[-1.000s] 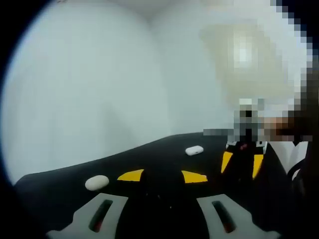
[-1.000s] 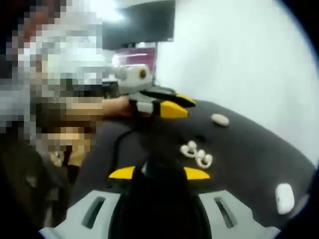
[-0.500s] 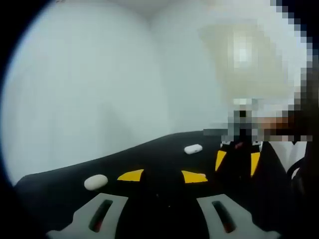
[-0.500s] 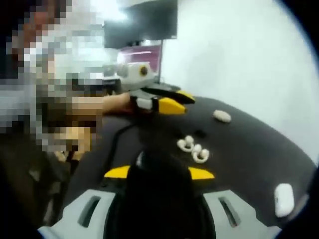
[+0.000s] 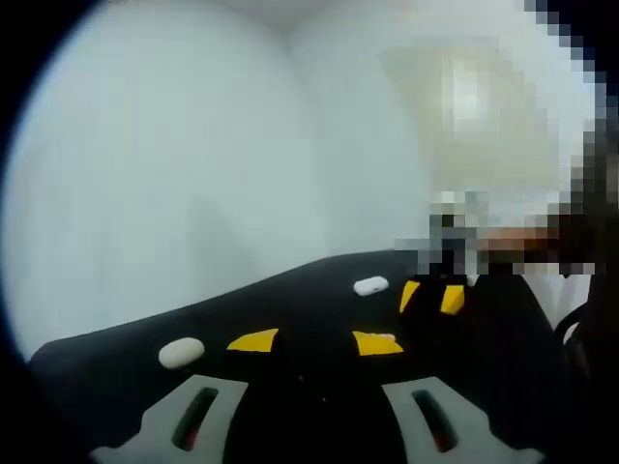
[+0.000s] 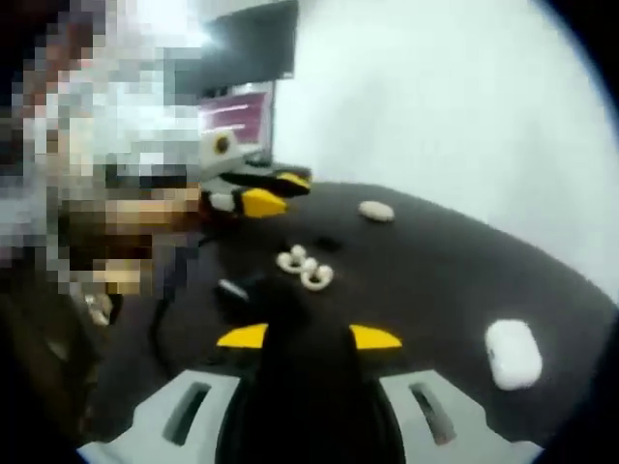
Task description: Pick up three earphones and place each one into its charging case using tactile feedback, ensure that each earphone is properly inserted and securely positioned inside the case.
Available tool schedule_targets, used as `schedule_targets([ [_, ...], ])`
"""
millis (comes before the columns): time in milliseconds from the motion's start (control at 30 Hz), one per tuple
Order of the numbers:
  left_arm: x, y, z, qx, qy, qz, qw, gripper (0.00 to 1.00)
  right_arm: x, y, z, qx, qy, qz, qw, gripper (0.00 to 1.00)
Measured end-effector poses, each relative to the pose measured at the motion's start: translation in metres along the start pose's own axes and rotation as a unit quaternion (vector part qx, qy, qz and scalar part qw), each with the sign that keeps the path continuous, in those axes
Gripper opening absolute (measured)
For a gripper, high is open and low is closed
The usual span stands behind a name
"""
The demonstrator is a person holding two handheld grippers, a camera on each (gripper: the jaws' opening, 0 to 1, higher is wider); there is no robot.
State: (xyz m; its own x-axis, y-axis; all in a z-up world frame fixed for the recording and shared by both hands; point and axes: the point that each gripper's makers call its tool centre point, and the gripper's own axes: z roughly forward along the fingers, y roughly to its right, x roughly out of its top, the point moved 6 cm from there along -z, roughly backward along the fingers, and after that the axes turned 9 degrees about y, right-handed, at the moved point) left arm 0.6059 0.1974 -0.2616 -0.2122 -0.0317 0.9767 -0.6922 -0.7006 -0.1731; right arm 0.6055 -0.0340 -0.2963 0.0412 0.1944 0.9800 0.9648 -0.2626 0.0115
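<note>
Here, three white earphones point(image 6: 306, 270) lay loose together on the black table point(image 6: 435, 280), outside two closed cases point(image 6: 513, 353) point(image 6: 376, 211). Both grippers point(image 5: 314, 341) point(image 6: 308, 336) had fingers parted, holding nothing.

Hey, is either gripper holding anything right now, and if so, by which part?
Nothing is held. The left gripper and right gripper both stand open over the black table. The earphones and white cases lie untouched on it.

Black table point(image 6: 435, 280), dark monitor point(image 6: 247, 43)
</note>
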Motion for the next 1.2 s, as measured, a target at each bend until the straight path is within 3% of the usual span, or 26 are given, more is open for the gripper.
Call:
schedule_targets([
  [133,-0.001,0.000,0.000,-0.001,-0.002,0.001,1.0000,0.25,0.013,-0.019,0.004,0.042,0.024,0.104,0.9933,0.40],
  [200,-0.002,0.000,0.000,-0.001,-0.004,0.002,1.0000,0.25,0.018,-0.027,0.011,0.041,0.028,0.125,0.9909,0.46],
  [367,-0.004,0.001,0.001,-0.002,-0.005,0.003,1.0000,0.25,0.010,-0.032,0.028,-0.010,-0.012,0.106,0.9943,0.48],
  [467,-0.004,0.001,0.000,-0.001,-0.006,0.003,1.0000,0.25,0.009,-0.034,0.036,-0.013,-0.007,0.094,0.9954,0.43],
  [533,-0.005,0.001,0.000,-0.002,-0.006,0.003,1.0000,0.25,0.008,-0.036,0.035,0.015,-0.019,0.088,0.9958,0.37],
  [667,-0.005,0.002,0.001,-0.004,-0.006,0.004,1.0000,0.25,0.009,-0.038,0.034,0.072,-0.014,0.003,0.9973,0.34],
  [800,-0.005,0.004,0.001,-0.008,-0.004,0.003,1.0000,0.25,0.009,-0.041,0.029,0.124,-0.025,0.013,0.9919,0.33],
  [900,-0.004,0.005,0.001,-0.010,-0.004,0.003,0.9999,0.25,0.009,-0.039,0.023,0.160,-0.035,-0.027,0.9862,0.31],
  [1000,-0.005,0.006,0.001,-0.014,-0.006,0.004,0.9999,0.25,0.011,-0.029,0.021,0.148,-0.040,-0.022,0.9880,0.31],
  [1067,-0.005,0.008,0.001,-0.017,-0.009,0.007,0.9998,0.25,0.015,-0.022,0.019,0.136,-0.024,-0.025,0.9902,0.32],
  [1133,-0.006,0.009,0.002,-0.020,-0.012,0.010,0.9997,0.25,0.020,-0.015,0.016,0.113,0.004,0.007,0.9935,0.32],
  [1200,-0.006,0.010,0.002,-0.022,-0.013,0.012,0.9996,0.25,0.025,-0.010,0.015,0.095,0.036,0.070,0.9924,0.32],
])
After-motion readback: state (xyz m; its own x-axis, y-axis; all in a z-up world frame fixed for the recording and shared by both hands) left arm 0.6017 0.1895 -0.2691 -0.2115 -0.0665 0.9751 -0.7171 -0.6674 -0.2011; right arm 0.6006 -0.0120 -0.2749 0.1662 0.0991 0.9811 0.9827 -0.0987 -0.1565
